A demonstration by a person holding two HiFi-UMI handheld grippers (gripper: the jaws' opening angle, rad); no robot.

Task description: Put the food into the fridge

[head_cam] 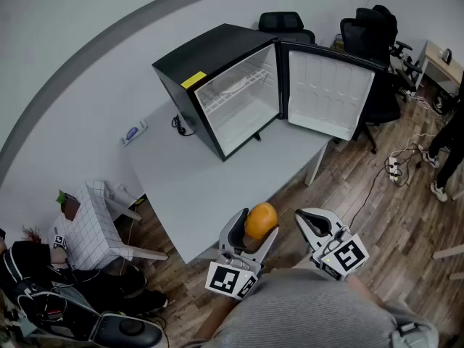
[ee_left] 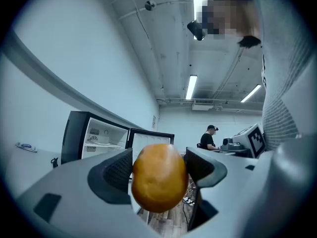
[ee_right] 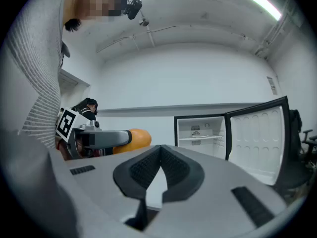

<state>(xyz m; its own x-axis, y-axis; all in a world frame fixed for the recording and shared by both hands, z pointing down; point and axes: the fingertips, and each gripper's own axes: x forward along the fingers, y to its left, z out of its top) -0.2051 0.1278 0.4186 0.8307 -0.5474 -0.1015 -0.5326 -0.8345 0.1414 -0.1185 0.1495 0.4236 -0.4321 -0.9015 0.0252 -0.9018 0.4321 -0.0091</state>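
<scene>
One orange [head_cam: 261, 220], one fridge [head_cam: 214, 55], one table [head_cam: 196, 183], two hand-held grippers [head_cam: 253, 228] [head_cam: 308, 220].

The fridge [head_cam: 210, 53] has a smooth black shell with a slight gloss and a white plastic lining; the table [head_cam: 196, 180] top looks pale grey, matt and smooth, and the floor [head_cam: 384, 216] is brown wood planking. The orange fruit [ee_left: 158, 177] has a fine-pored skin with a soft sheen. The left gripper [ee_left: 158, 170] is matt grey plastic with dark, ribbed pads [ee_left: 118, 171] — the person's sweater [head_cam: 304, 310] is grey ribbed knit cloth.
</scene>
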